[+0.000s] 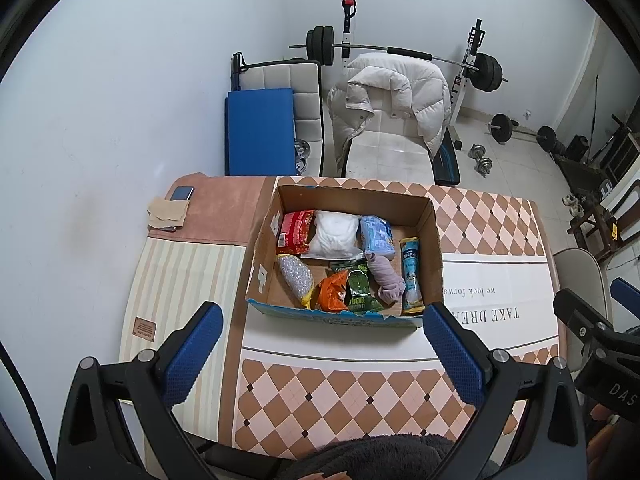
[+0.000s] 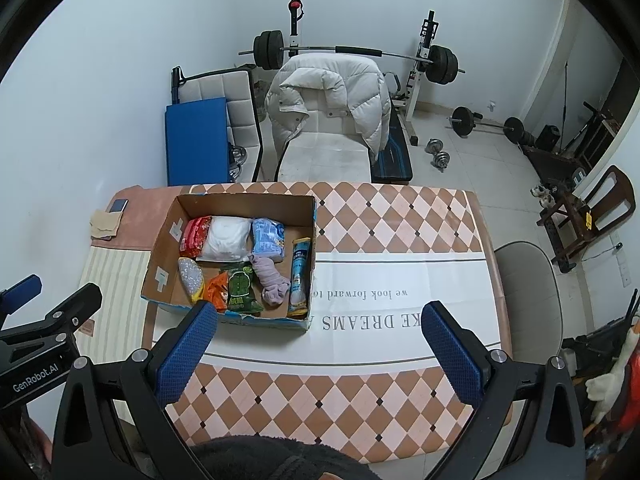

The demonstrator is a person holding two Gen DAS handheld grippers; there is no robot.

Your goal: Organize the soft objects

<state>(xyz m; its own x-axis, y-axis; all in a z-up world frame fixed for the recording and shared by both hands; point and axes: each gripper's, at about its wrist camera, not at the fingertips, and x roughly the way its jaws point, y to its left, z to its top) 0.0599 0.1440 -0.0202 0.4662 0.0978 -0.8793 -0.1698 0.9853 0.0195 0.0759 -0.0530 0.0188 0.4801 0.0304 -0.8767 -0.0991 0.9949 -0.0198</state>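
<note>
The cardboard box (image 1: 434, 236) sits at the centre of the left wrist frame, on the checkered tablecloth (image 1: 340, 396), and it is packed with soft things: a red packet (image 1: 294, 229) and a white pouch (image 1: 335, 232) along its far side, a rolled lilac sock (image 1: 386, 282) right of middle, a green snack bag (image 1: 360, 286) and an orange one (image 1: 332, 292) toward the near wall. The left gripper (image 1: 324, 322) hangs at the bottom of that frame, jaws spread wide, gripping nothing and touching nothing. In the right wrist view the right gripper (image 2: 320, 320) is equally wide apart and empty, the box lying to its upper left. A phone (image 1: 182, 193) rests at the cloth's far left corner.
</note>
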